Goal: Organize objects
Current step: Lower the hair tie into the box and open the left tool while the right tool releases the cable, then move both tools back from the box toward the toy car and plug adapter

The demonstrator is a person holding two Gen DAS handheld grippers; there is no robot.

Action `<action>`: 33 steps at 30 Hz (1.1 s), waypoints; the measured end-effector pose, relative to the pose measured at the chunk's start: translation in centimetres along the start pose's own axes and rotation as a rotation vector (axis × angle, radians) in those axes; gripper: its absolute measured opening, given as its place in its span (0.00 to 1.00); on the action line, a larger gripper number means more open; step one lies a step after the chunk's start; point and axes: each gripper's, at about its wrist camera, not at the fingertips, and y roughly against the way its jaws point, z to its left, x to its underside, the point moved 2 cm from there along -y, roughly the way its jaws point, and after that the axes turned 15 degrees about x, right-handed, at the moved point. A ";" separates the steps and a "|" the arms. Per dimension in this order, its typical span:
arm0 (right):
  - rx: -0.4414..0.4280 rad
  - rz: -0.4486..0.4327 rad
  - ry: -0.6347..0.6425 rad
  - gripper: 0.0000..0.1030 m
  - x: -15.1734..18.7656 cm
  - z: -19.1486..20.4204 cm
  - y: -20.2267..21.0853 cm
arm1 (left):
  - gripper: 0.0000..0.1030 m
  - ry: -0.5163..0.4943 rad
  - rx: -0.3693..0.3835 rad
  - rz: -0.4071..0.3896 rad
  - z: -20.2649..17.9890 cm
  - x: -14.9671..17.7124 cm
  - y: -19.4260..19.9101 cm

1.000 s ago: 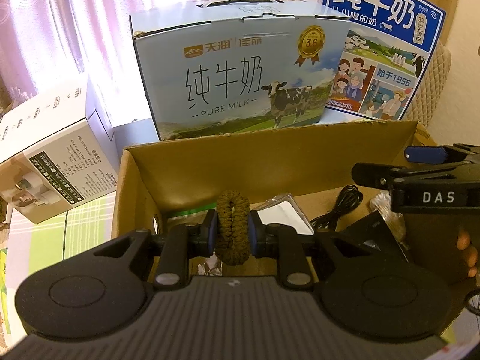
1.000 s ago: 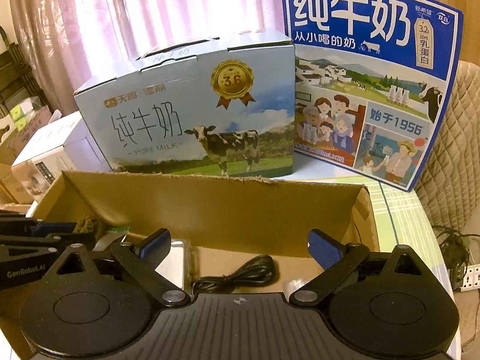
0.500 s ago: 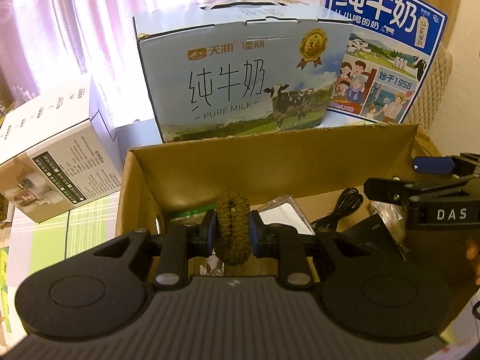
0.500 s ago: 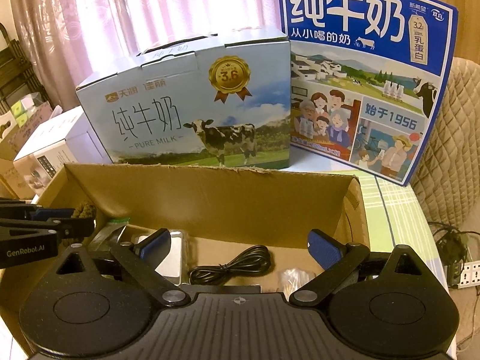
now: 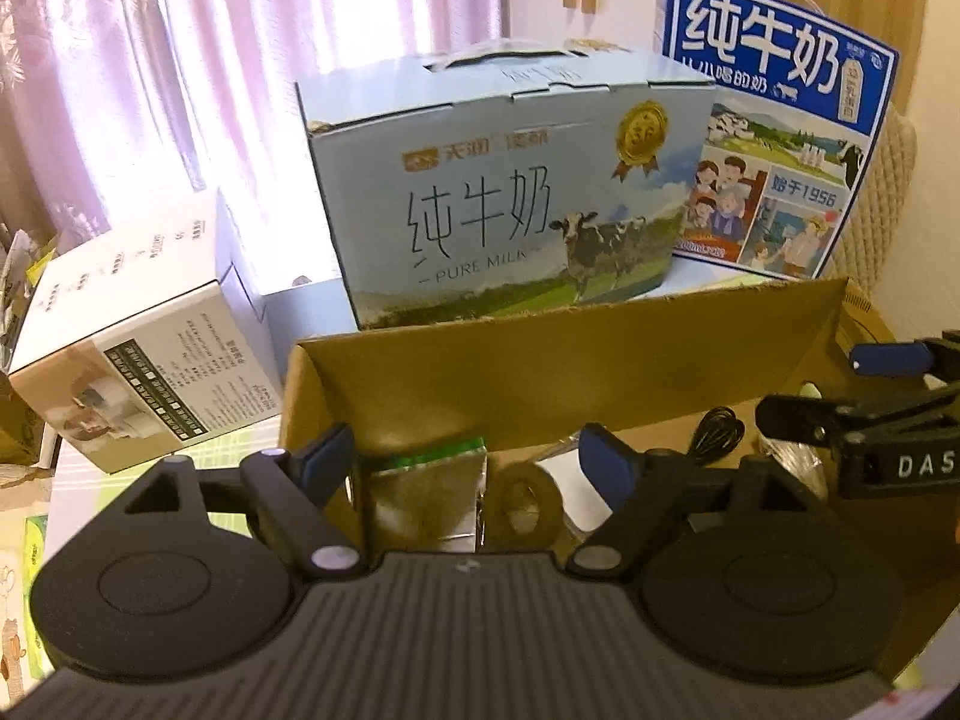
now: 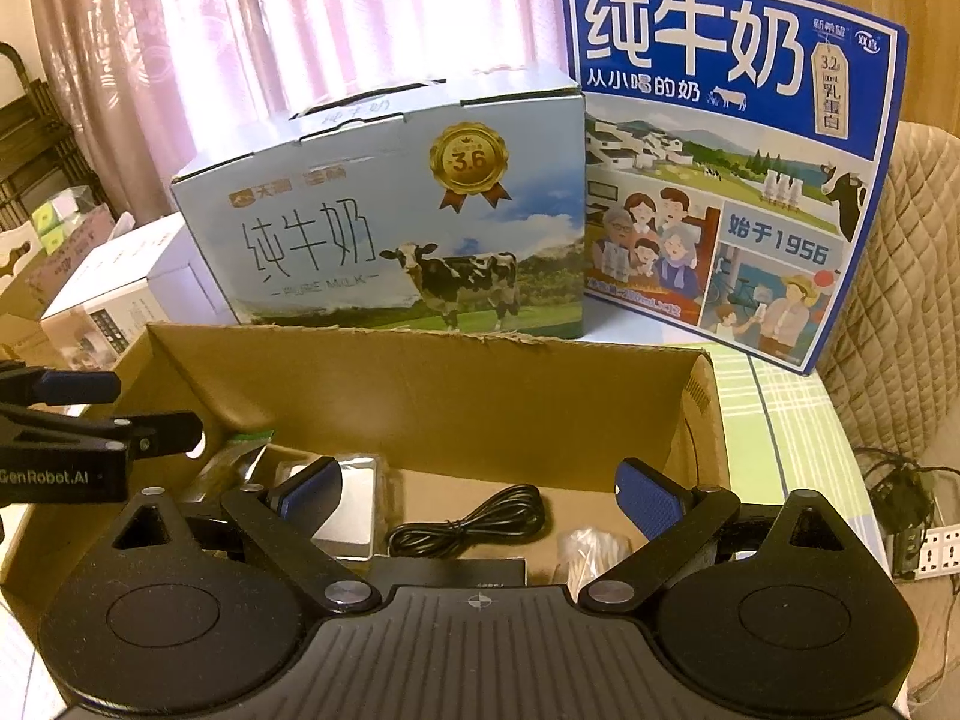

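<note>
The braided cord ring (image 5: 528, 501) now lies down in the cardboard box (image 5: 540, 378), just beside a silver-green foil pack (image 5: 423, 498), at the near-left part of the box. The left gripper (image 5: 465, 465) hangs over it w/ jaws opening, and the ring is below and between them, not pinched; the pads do not press it. The right gripper (image 6: 474, 489) is spread wide and empty, above the box's right half, where a black cable (image 6: 474, 519) is coiled near a metal tin (image 6: 354, 504) and a small bag of cotton swabs (image 6: 591, 549). I judge the ring is light, soft and a bit springy, rough woven surface, so it will not slip and can't break; if it must be taken again, best to pinch across one side of the loop. The cable is floppy, so grip the bundle in its middle; the swab bag is probably slippery.
</note>
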 end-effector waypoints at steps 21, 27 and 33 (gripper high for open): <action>-0.023 -0.027 -0.034 0.92 1.4 -1.2 5.0 | 0.87 0.054 0.025 -0.013 -0.6 0.9 4.2; -0.032 -0.036 -0.051 0.92 2.3 -1.6 7.4 | 0.88 0.042 0.027 -0.021 -1.8 1.6 6.3; -0.057 -0.049 -0.063 0.92 3.4 -1.6 10.2 | 0.89 0.046 0.039 -0.035 -3.2 2.6 9.0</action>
